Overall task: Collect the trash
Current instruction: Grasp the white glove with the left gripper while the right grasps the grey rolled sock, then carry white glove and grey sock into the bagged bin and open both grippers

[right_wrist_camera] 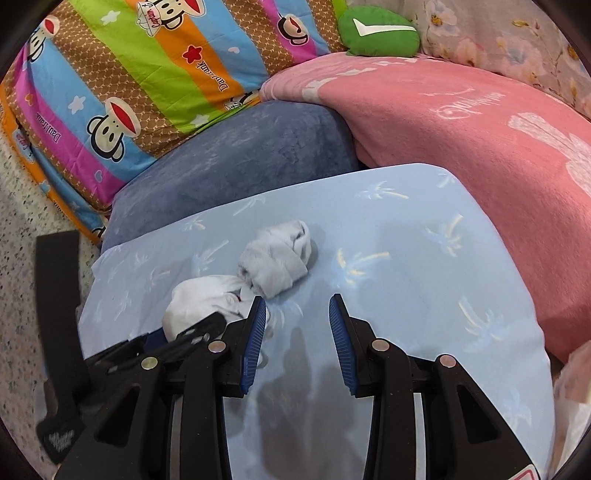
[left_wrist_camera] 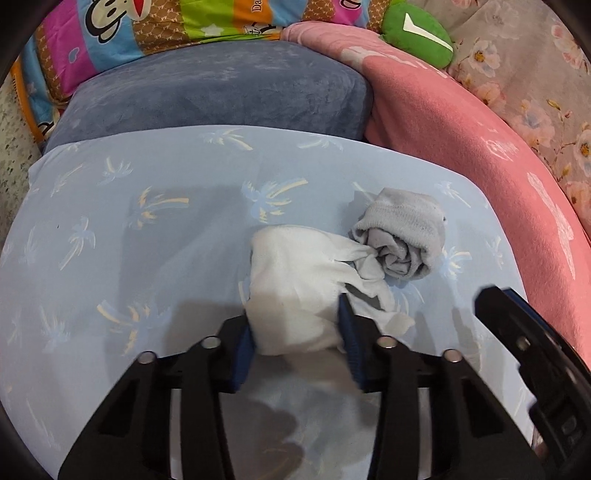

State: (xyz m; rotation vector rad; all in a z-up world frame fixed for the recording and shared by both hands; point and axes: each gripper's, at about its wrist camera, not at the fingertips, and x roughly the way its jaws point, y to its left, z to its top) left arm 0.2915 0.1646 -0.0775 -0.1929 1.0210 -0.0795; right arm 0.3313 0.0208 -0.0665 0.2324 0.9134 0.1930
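Observation:
A crumpled white cloth wad (left_wrist_camera: 295, 266) lies on a light-blue palm-print pillow (left_wrist_camera: 147, 240). My left gripper (left_wrist_camera: 295, 314) has its blue pads pressed against both sides of the wad, shut on it. A rolled grey sock (left_wrist_camera: 402, 236) touches the wad's far right end. In the right wrist view the wad (right_wrist_camera: 195, 299) and the grey sock (right_wrist_camera: 277, 258) sit left of and beyond my right gripper (right_wrist_camera: 297, 299). That gripper stands open over bare pillow with nothing between its fingers. The left gripper (right_wrist_camera: 184, 332) shows at its lower left.
Behind the pillow is a blue-grey velvet cushion (left_wrist_camera: 221, 96). A pink blanket (left_wrist_camera: 461, 147) is piled on the right. A striped cartoon quilt (right_wrist_camera: 129, 74) and a green plush (right_wrist_camera: 380, 33) lie at the back. Speckled floor (right_wrist_camera: 18, 240) shows at the left.

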